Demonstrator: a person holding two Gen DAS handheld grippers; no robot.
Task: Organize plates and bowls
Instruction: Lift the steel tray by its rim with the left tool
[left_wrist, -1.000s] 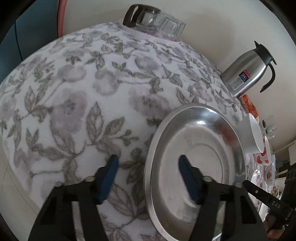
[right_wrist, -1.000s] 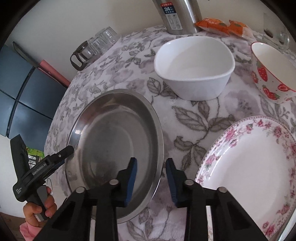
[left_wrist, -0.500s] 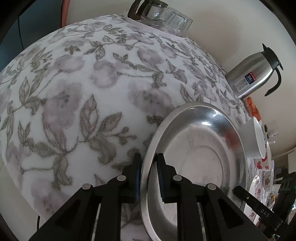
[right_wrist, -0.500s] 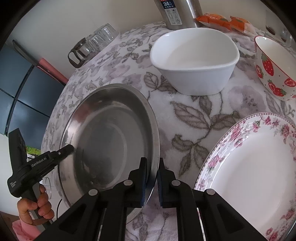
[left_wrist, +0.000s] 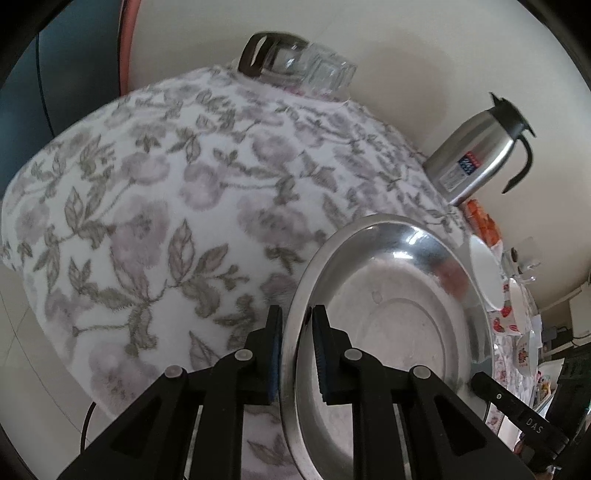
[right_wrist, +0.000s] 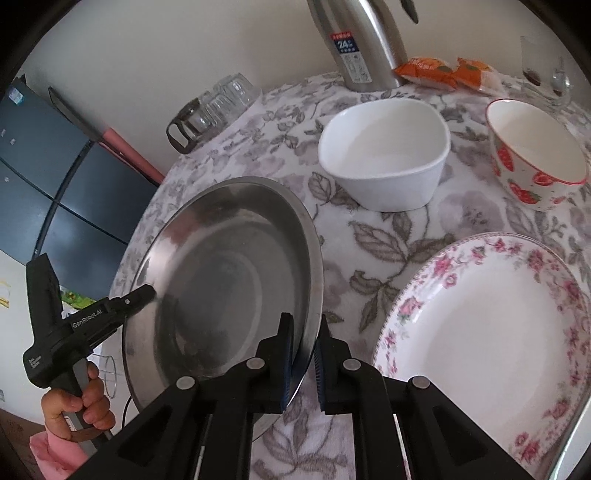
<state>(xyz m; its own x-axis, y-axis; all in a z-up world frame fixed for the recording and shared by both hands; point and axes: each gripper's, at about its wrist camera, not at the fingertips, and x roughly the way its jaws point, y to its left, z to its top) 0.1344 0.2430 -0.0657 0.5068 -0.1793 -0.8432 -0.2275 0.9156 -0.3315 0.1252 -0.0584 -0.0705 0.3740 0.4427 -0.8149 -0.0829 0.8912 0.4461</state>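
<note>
Two grippers share one load. From the left wrist, the left gripper (left_wrist: 297, 350) pinches the near rim of the steel plate (left_wrist: 391, 325), one blue pad under the lip and one inside it. The plate hangs tilted over the floral tablecloth (left_wrist: 155, 221), its far edge close to the white bowl (left_wrist: 485, 273). The bite is only on a thin, smooth lip, so the metal could slide out of the pads if this hand pulls faster than the other. A steel flask (left_wrist: 476, 158) and a glass jug (left_wrist: 295, 64) stand well behind, out of the way.

From the right wrist, the right gripper (right_wrist: 304, 350) is clamped on the opposite rim of the same plate (right_wrist: 221, 273), fingers drawn nearly together around the lip. Across it the left gripper's tip (right_wrist: 142, 293) touches the far rim, held by a hand (right_wrist: 79, 406). The plate looks lifted and tipped. If the two hands drift apart or twist unevenly, I judge that one grip could slip and drop the plate onto the floral plate (right_wrist: 491, 343) just beside it, or knock the white bowl (right_wrist: 384, 162). The strawberry bowl (right_wrist: 535, 155) sits farther off.
</note>
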